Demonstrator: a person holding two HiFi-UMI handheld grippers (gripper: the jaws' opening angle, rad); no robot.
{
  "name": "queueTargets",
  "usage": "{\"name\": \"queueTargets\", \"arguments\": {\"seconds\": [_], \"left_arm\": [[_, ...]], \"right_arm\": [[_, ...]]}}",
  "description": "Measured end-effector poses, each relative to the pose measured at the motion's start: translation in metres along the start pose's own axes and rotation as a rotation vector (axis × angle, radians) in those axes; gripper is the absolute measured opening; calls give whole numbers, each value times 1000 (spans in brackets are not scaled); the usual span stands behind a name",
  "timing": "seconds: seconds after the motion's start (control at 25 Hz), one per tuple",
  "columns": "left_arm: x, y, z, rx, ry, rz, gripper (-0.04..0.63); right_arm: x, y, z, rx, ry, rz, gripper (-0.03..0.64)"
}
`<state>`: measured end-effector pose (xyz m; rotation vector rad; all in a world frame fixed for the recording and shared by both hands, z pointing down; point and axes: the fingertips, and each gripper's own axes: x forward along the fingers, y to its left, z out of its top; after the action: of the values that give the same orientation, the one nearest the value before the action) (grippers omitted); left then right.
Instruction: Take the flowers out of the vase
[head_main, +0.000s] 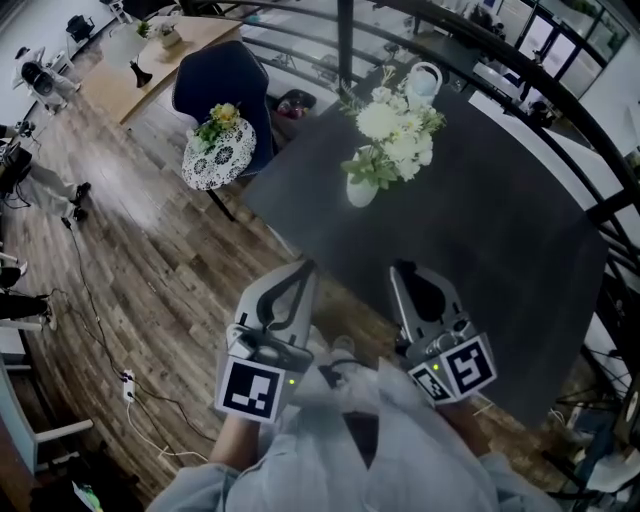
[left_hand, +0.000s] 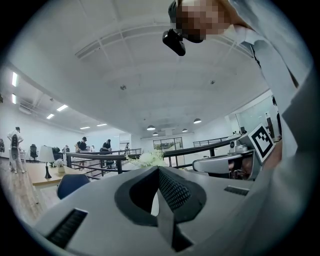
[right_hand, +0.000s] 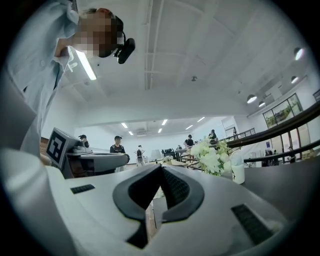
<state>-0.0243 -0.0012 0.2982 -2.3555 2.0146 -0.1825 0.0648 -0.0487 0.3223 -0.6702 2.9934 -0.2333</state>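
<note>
A small white vase (head_main: 361, 190) stands on the near left part of the dark table (head_main: 500, 250), with a bunch of white flowers (head_main: 397, 135) and green leaves in it. Both grippers are held level, side by side, short of the vase. My left gripper (head_main: 303, 268) hangs just off the table's left edge, over the floor. My right gripper (head_main: 403, 270) is over the table's near part. On both, the jaws meet at the tips with nothing between them. The flowers (left_hand: 148, 159) show straight past the jaws in the left gripper view. In the right gripper view the flowers (right_hand: 212, 155) stand right of the jaw line.
A white watering can (head_main: 424, 80) stands on the table behind the flowers. Left of the table are a dark blue chair (head_main: 215, 80) and a lace-covered stool (head_main: 220, 158) with a small bouquet. A black railing (head_main: 560, 95) runs along the far right. A power strip (head_main: 127, 385) lies on the wooden floor.
</note>
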Motion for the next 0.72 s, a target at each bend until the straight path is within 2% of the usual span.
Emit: {"name": "queueTargets", "arguments": {"seconds": [0.48, 0.72], "left_arm": [[60, 24, 4, 22, -22, -88, -2], [83, 45, -2, 12, -10, -144, -2]], "right_arm": [[25, -49, -4, 10, 1, -118, -2], [42, -70, -11, 2, -6, -229, -2]]}}
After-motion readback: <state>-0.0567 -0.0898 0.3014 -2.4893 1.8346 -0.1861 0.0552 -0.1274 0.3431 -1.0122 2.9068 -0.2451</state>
